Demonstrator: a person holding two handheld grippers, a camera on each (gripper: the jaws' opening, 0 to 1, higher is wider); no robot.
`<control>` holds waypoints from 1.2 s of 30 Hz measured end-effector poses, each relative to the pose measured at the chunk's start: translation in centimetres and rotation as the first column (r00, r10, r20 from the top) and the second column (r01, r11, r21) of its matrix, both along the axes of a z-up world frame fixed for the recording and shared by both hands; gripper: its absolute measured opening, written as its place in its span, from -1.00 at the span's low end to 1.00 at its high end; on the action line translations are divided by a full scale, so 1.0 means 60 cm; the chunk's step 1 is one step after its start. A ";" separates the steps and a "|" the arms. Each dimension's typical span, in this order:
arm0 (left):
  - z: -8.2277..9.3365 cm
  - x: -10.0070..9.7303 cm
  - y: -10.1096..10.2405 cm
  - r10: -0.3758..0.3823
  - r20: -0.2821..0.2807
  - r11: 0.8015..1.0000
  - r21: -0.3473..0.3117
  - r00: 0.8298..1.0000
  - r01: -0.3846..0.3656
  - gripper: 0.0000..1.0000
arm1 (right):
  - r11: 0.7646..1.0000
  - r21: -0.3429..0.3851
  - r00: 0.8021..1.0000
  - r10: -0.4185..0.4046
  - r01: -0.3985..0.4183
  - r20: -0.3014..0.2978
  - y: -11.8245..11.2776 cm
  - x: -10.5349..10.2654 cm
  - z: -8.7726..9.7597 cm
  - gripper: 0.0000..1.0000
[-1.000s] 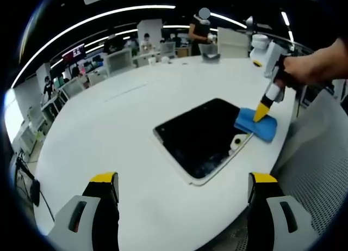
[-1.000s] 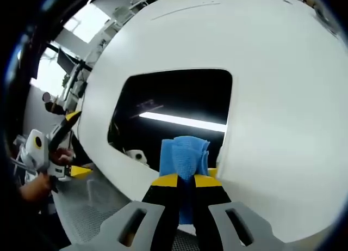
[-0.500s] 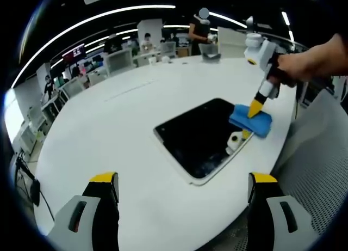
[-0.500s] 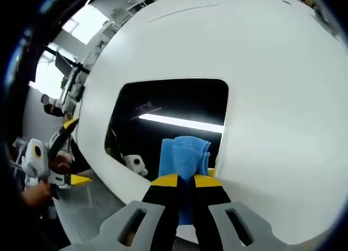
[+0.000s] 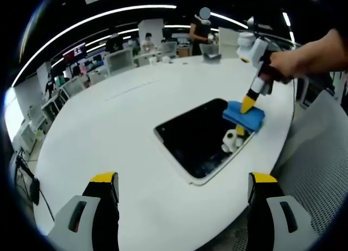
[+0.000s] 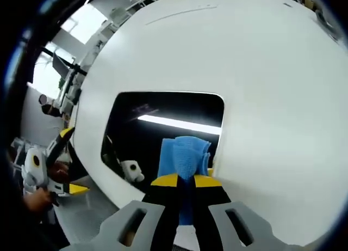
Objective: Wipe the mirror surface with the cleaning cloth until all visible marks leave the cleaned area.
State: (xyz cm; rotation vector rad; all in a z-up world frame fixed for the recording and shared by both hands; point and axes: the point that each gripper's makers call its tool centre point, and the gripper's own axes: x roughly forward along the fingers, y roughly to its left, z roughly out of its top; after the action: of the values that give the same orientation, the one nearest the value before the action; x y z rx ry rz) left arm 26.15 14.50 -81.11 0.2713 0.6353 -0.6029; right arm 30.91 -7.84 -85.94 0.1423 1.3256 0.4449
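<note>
Right claw (image 6: 185, 181) pinches blue cloth (image 6: 184, 155) on mirror (image 6: 163, 126).

Mirror (image 5: 202, 138) lay flat on the white worktop (image 5: 119, 126) near its rim: dark rounded rectangle, thin white frame, ceiling light strip reflected in it. Blue cleaning cloth (image 6: 185, 155), bunched and folded, sat pressed on one mirror corner, overlapping the frame.

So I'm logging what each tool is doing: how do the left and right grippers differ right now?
The right gripper is shut on the blue cleaning cloth, while the left gripper is open and holds nothing. The right one presses the cloth onto a corner of the mirror; the left one hangs above the white table, clear of the mirror. Both have yellow-tipped fingers.
</note>
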 end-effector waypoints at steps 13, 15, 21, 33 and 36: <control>0.000 0.001 0.000 0.001 0.001 1.000 -0.004 1.000 -0.001 0.99 | 1.000 -0.019 1.000 -0.018 0.018 0.008 -0.002 0.033 0.002 -0.95; 0.001 0.001 0.000 0.002 0.002 1.000 -0.006 1.000 -0.002 0.99 | 1.000 -0.023 1.000 -0.017 0.018 0.013 -0.002 0.037 0.003 -0.95; 0.002 0.002 0.001 0.007 0.003 1.000 -0.009 1.000 -0.007 0.99 | 0.999 -0.030 0.999 -0.025 0.026 0.021 -0.004 0.059 0.002 -0.95; 0.000 0.003 0.003 0.015 -0.002 1.000 -0.011 1.000 -0.015 0.99 | 0.999 -0.043 0.999 -0.027 0.028 0.031 -0.009 0.101 -0.003 -0.95; 0.000 0.002 0.001 0.007 -0.003 1.000 -0.011 1.000 -0.007 0.99 | 0.999 -0.042 0.999 -0.029 0.031 0.032 -0.010 0.111 -0.004 -0.95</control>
State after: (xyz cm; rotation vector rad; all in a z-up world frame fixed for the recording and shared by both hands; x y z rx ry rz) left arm 26.27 14.57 -81.10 0.2576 0.6350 -0.5997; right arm 37.55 -8.43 -86.16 0.1194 1.2993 0.3920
